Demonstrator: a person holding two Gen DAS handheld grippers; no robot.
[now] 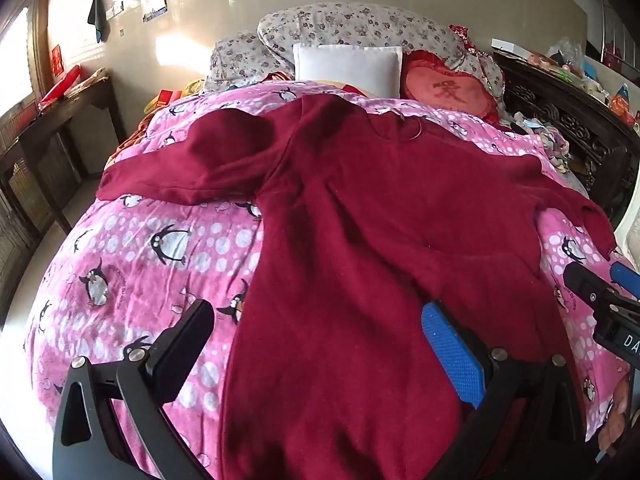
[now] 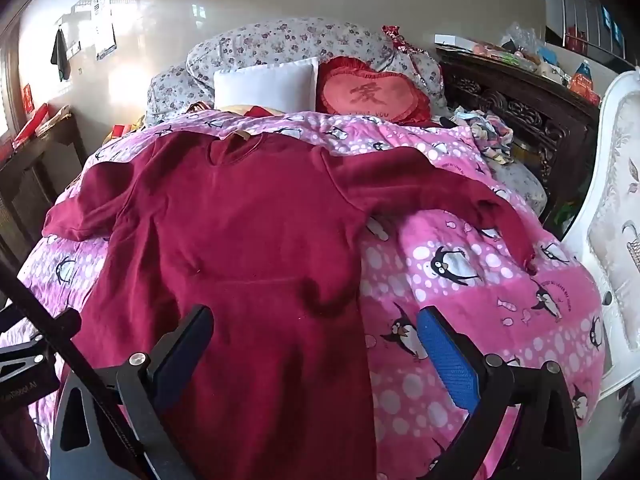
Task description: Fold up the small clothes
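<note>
The red garment (image 1: 340,240) lies spread flat on the bed, on top of the pink penguin quilt (image 1: 132,264). Neckline far up toward the pillows, hem at the near edge, right under both tools. So its long axis runs straight away from the cameras, sleeves thrown out to either side.

Left tool (image 1: 320,344): fingers spread wide, nothing between them, poised over the lower body of the garment, with the black finger over quilt and the blue pad (image 1: 450,352) over cloth. Right tool (image 2: 316,348): also spread, also empty, and it straddles the garment's right side edge, with the black finger above red cloth and the blue pad (image 2: 446,360) above bare quilt.

Now the sleeves. The left sleeve (image 1: 176,176) stretches out sideways, up and to the left of the left tool, well ahead of it. The right sleeve (image 2: 440,196) angles out and droops toward the bed's right side, cuff nearest the right tool. Each arm looks better placed for its own sleeve.

Nothing folded yet, by the look of it; the garment is laid out flat. The likely opener is a sleeve or side edge brought in across the body, and either tool would have to reach forward along that long axis to get one.
</note>
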